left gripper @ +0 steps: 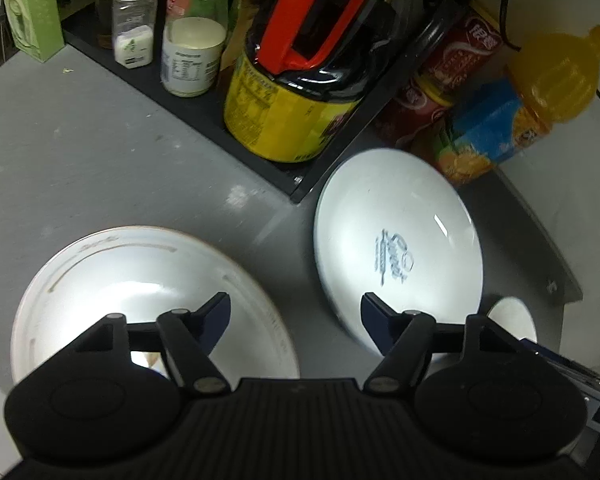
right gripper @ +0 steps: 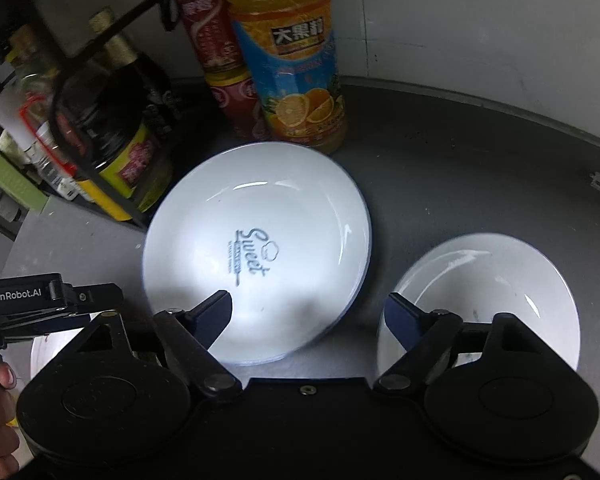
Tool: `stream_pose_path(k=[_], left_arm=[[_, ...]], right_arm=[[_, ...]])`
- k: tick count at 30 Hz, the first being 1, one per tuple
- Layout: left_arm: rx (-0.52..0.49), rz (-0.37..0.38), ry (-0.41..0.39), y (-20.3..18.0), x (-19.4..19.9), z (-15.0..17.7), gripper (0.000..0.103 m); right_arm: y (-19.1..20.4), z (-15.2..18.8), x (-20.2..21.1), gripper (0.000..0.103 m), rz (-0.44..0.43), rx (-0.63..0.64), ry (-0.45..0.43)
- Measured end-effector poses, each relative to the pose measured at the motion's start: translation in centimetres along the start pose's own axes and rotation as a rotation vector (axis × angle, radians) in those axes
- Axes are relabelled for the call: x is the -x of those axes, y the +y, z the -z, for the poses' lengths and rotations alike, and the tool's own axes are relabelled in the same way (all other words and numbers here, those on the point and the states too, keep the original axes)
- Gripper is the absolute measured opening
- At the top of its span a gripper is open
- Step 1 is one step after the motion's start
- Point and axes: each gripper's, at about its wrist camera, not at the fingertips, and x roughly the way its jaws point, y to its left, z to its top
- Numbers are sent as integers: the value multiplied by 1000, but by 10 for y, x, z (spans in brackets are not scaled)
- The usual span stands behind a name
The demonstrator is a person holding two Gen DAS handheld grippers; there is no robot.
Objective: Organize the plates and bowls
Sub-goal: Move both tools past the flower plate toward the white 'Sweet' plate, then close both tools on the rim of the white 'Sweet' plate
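Two tools over white dishes on the gray tabletop (right gripper: pixel 440 152)

Left tool (left gripper: pixel 296 312) and right tool (right gripper: pixel 310 312) hung open, holding nothing. Only the left view showed the big bowl (left gripper: pixel 140 272); only the right showed the small bowl (right gripper: pixel 496 280) beside the "Sweet" plate (right gripper: pixel 260 216).

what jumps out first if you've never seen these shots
The white plate printed "Sweet" glares under the light in the middle of the grey counter. A tall orange juice bottle stands just behind it. A white bowl sits to the plate's right, and both open grippers hover over the dishes.
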Motion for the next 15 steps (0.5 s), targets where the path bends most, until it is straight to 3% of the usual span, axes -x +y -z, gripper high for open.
stream_pose_path(k=[9,15], left_arm=[[79,39,16,-3,-36,-16,55],[89,50,31,-8,-57,-25,45]], right_arm=[[-18,-21,-31,74,37,-3,8],[-31,-27,-52,58,24,-41,26]])
